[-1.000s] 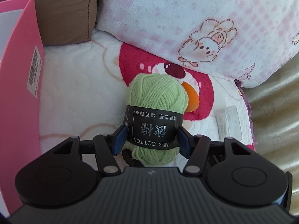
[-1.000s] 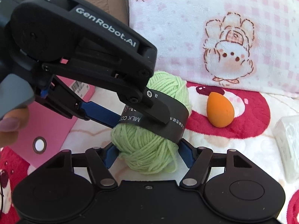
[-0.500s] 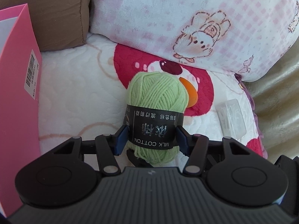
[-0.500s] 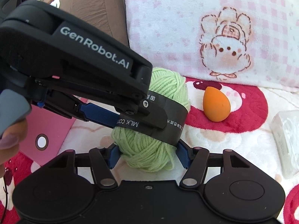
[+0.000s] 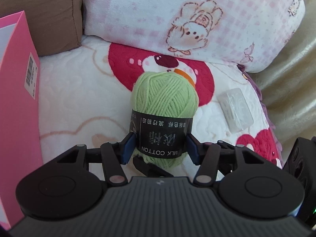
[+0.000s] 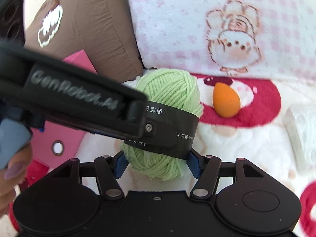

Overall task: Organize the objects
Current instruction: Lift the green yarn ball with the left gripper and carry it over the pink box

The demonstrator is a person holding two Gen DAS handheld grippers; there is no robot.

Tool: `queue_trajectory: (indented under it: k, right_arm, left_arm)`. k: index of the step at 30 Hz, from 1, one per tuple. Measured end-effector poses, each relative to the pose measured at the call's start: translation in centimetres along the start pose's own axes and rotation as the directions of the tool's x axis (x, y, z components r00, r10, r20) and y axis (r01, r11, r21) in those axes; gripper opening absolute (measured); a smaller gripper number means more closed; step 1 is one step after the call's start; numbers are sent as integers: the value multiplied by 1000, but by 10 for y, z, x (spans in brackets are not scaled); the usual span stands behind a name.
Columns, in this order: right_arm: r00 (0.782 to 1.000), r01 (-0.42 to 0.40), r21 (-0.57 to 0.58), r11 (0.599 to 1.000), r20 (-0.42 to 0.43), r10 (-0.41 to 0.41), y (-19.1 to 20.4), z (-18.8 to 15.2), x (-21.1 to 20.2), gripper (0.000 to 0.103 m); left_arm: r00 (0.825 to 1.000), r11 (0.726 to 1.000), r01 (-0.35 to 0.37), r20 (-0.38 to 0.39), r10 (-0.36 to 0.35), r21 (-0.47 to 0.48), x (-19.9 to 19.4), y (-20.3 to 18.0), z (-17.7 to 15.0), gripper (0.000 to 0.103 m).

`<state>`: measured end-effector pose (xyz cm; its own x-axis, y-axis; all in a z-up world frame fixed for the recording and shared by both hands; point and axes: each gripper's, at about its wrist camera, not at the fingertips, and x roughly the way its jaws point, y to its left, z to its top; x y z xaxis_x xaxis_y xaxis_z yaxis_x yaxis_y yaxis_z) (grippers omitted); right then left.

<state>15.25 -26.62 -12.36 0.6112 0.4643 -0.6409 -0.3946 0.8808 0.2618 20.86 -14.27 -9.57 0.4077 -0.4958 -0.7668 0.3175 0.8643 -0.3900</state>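
right gripper | apparently pinching green yarn ball | orange sponge beside

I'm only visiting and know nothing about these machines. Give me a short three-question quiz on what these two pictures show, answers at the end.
1. True or false: the green yarn ball sits between the blue pads of both the left gripper and the right gripper.
2. What lies on the red patch of the blanket, right of the yarn in the right wrist view? A) orange sponge B) scissors C) a cup
3. What English words are on the yarn's black band?

Key: 1 true; 2 A, the orange sponge; 3 MILK COTTON.
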Motion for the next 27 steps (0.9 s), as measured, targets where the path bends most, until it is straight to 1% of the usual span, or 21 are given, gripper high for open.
queue_trajectory:
  k: [5,7,12,15,19,21,22,27]
  right_arm:
    - [1000,-24,13,1000,-12,24,5,-13,-15,66]
    - [999,-29,15,999,-13,29,5,-26,-24,67]
    - [999,-36,52,998,-22,37,13,-34,-38,67]
    - [999,-37,37,999,-37,38,20,-37,-43,68]
    - [999,-27,3,1000,-38,27,31,-40,-53,68]
    - [1000,-9,-35,999,-30,8,39,-40,-60,69]
    - [1000,-6,-44,999,-28,5,42,-39,-63,70]
    - [1000,-18,-57,998,-22,17,51,-34,-79,71]
  left_arm:
    - [999,999,28,-19,-29,-30,-16,-1,-15,54]
    - [999,999,35,-29,-36,-31,-22,-3,-19,54]
    - [999,999,41,-32,-41,-18,-33,-10,-30,54]
    - [999,999,36,-32,-36,-7,-40,-11,-37,54]
    - [998,999,49,-35,-50,-11,-52,-9,-43,54]
    - [997,997,66,-44,-67,-29,-59,-9,-43,54]
    - [996,997,70,-46,-71,-24,-62,-10,-42,54]
    - [995,996,87,-43,-88,-22,-82,-10,-41,54]
